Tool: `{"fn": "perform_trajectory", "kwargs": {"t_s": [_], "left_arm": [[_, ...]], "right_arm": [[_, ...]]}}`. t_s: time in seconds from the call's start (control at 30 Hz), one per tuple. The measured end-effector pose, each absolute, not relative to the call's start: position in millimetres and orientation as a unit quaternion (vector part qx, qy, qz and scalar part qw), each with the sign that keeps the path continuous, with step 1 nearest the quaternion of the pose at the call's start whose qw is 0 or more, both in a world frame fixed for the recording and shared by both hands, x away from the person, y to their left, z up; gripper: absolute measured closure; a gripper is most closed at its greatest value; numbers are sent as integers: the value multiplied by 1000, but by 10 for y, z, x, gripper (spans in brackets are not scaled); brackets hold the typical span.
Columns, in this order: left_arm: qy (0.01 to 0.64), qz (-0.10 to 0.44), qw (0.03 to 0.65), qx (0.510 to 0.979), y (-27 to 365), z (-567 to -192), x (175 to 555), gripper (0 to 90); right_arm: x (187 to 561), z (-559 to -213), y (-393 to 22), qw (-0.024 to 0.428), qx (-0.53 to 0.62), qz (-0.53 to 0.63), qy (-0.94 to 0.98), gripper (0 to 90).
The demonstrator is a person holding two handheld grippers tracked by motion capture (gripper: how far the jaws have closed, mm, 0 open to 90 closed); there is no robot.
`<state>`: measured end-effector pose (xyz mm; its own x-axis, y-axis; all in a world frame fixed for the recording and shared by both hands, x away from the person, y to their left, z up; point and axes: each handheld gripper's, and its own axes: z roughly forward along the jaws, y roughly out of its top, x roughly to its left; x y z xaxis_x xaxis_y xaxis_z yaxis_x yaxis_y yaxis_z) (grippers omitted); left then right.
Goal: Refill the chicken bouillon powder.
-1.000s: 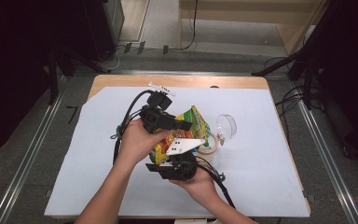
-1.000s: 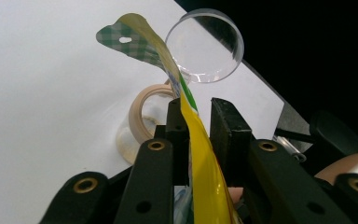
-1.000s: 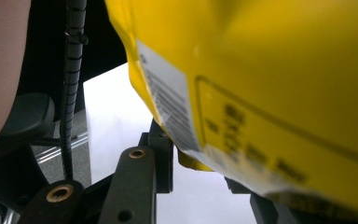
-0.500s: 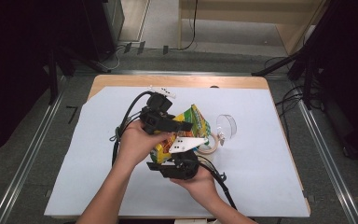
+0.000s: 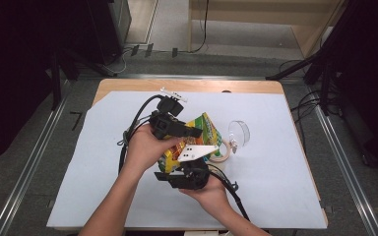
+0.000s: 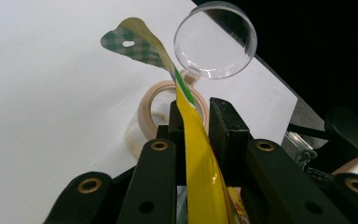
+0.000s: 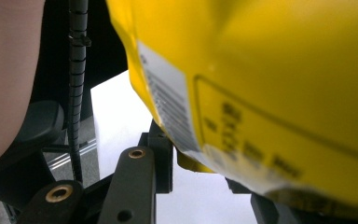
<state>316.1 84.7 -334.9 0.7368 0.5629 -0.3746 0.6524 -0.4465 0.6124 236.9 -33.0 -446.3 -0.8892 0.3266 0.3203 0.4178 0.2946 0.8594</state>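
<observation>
Bag [image 5: 197,135] at middle of frame, above table [image 5: 285,172], between two grippers. Left gripper [image 5: 189,132] at bag's upper left edge, right gripper [image 5: 189,169] just below bag. Tape roll [image 5: 222,152] on table, touching bag's right side. Clear cup [image 5: 239,132] right of tape roll, just beside it.

Roll of tape [image 5: 222,150] lay on white table sheet [image 5: 285,172], touching clear round lidded cup [image 5: 239,132]; wooden table edge [image 5: 187,85] showed beyond.
</observation>
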Motion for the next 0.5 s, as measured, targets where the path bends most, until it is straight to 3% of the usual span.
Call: {"fn": "perform_trajectory", "kwargs": {"t_s": [0.27, 0.5], "left_arm": [[351, -54, 387, 851, 799, -3332, 3198, 807], [348, -53, 387, 852, 766, -3320, 3191, 813]], "right_arm": [[2390, -4453, -334, 36, -226, -546, -806, 677], [2374, -4450, -342, 22, -226, -545, -807, 712]]}}
